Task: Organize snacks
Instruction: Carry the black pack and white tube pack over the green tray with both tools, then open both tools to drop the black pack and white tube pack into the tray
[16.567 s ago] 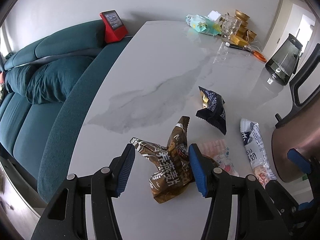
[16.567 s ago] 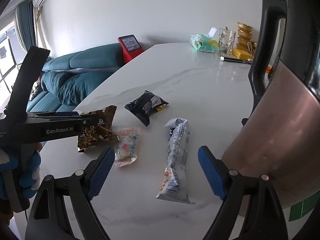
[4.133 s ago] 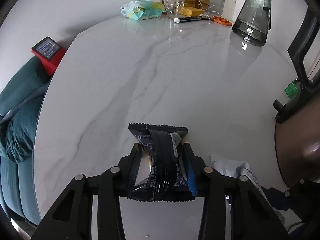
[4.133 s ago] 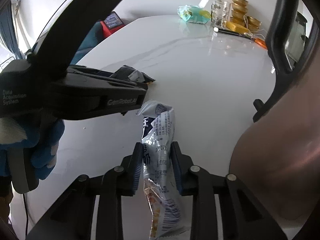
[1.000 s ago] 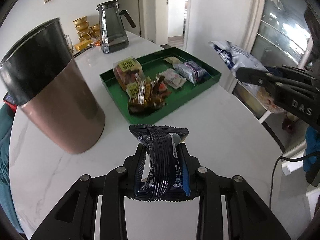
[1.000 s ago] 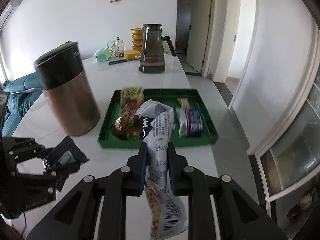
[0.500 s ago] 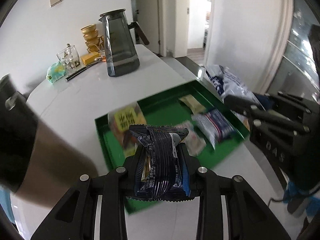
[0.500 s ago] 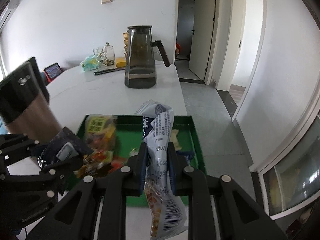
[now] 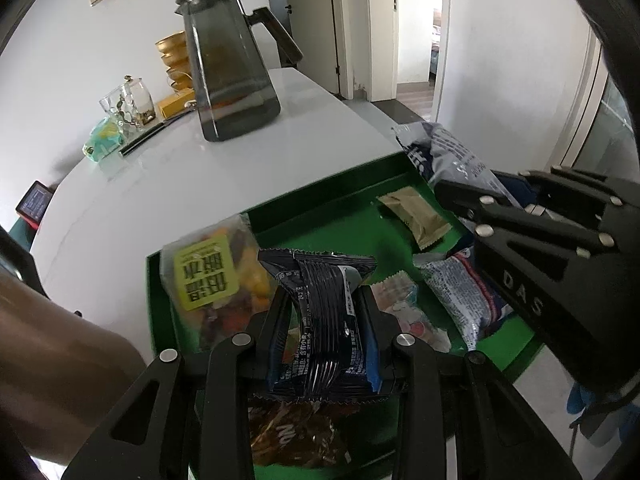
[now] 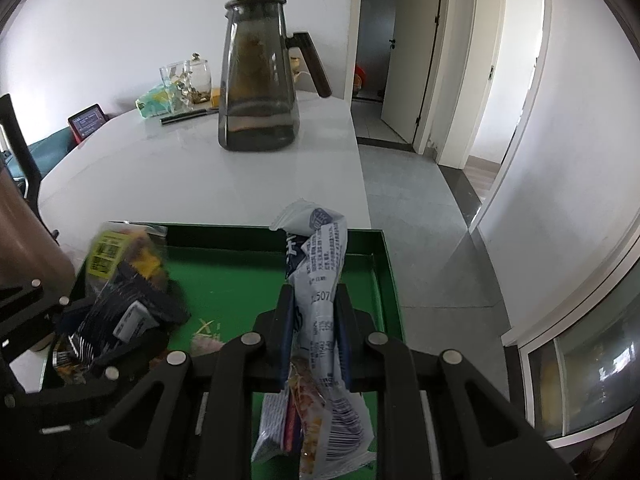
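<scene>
Your left gripper [image 9: 324, 320] is clamped on the black packet [image 9: 324, 312], held over the near left part of the green tray [image 9: 320, 204]. Your right gripper [image 10: 314, 320] is squeezed tight on the white packet [image 10: 320, 280], over the tray's right side. 5 snacks already lie in the tray; the kettle [image 10: 256, 80] stands far behind

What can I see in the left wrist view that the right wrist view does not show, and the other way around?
Only the left wrist view shows the tan packet, the blue-and-white packet and the gold bowls. Only the right wrist view shows the barcode end of the white packet hanging below the right gripper. Both show the green tray, the dark pitcher, and the left gripper shut on the black packet.
</scene>
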